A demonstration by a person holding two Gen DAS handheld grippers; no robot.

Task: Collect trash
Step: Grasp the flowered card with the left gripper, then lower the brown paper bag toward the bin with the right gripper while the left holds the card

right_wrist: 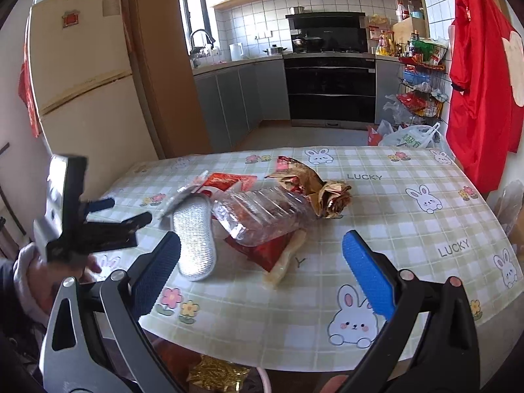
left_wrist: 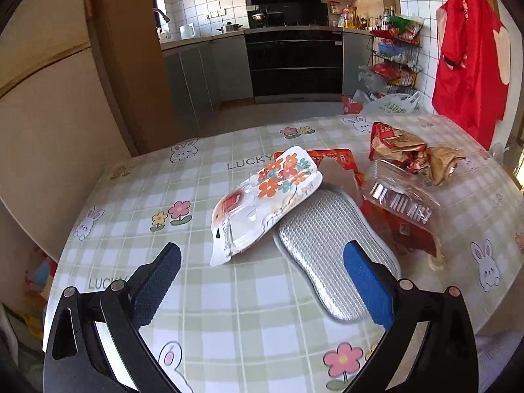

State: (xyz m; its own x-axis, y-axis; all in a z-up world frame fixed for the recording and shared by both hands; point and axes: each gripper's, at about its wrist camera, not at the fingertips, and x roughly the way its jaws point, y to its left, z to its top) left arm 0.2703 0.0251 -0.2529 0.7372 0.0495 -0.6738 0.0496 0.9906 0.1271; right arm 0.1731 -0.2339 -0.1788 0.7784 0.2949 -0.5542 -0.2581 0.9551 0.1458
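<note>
The left gripper (left_wrist: 262, 271) hangs low over the near part of the table (left_wrist: 229, 321), its jaws spread wide with nothing between them. Just beyond its fingers lies a pile of trash. A flowered wrapper (left_wrist: 265, 196) rests tilted, its right edge lying on a silver foil pouch (left_wrist: 330, 255) that stretches back toward the right finger. Behind the two is a red carton (left_wrist: 340, 160), and to the right of it a clear plastic tray (left_wrist: 399, 196) sits on top of red packaging, with a crumpled gold and red wrapper (left_wrist: 412, 154) at the far right. The right gripper (right_wrist: 262, 271) is also released and empty, poised over the near edge of the table, facing the same pile: the silver pouch (right_wrist: 195, 239) to the left, the clear tray (right_wrist: 262, 213) in the middle, the gold wrapper (right_wrist: 314, 193) behind. In this view the left gripper (right_wrist: 124, 213) shows at the left edge, blurred, held in a hand (right_wrist: 29, 262). A red apron (right_wrist: 475, 82) hangs on the far right wall.
</note>
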